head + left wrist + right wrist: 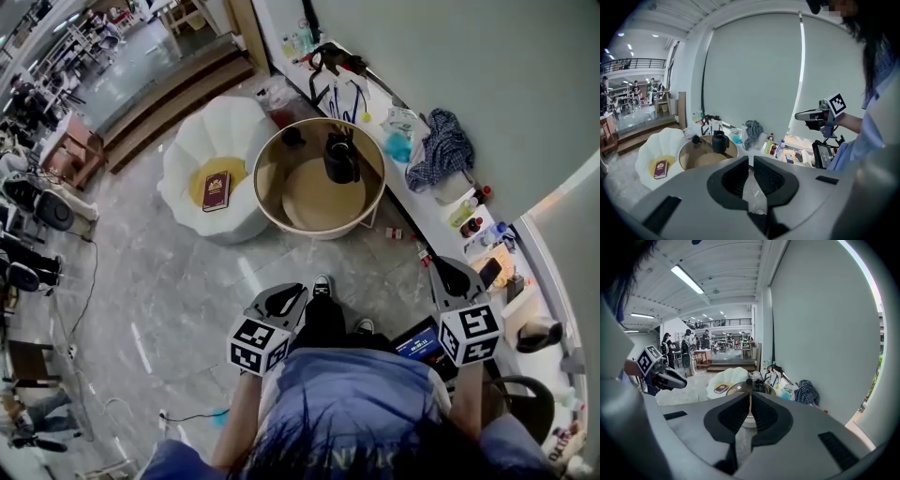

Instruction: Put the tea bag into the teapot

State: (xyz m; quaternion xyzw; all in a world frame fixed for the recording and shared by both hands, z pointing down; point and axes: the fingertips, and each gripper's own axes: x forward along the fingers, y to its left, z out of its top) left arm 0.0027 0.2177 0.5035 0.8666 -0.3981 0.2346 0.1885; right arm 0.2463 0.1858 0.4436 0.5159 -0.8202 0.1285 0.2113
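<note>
The black teapot [341, 157] stands at the back of a round gold-rimmed table [319, 230], with a small black lid [293, 136] to its left. I can make out no tea bag in any view. My left gripper [300, 291] is held over the floor well short of the table, jaws shut with nothing between them [751, 161]. My right gripper [434, 264] hovers to the right near the wall shelf, also shut and empty [750, 397]. The teapot [720, 142] lies far ahead in the left gripper view. Each gripper sees the other, right [800, 115] and left [683, 383].
A white shell-shaped seat [211, 159] holding a dark red book [217, 190] stands left of the table. A long white shelf [427, 211] along the wall carries bottles, a blue cloth [442, 150] and clutter. A screen [419, 342] sits by my right side. Steps [169, 94] rise at upper left.
</note>
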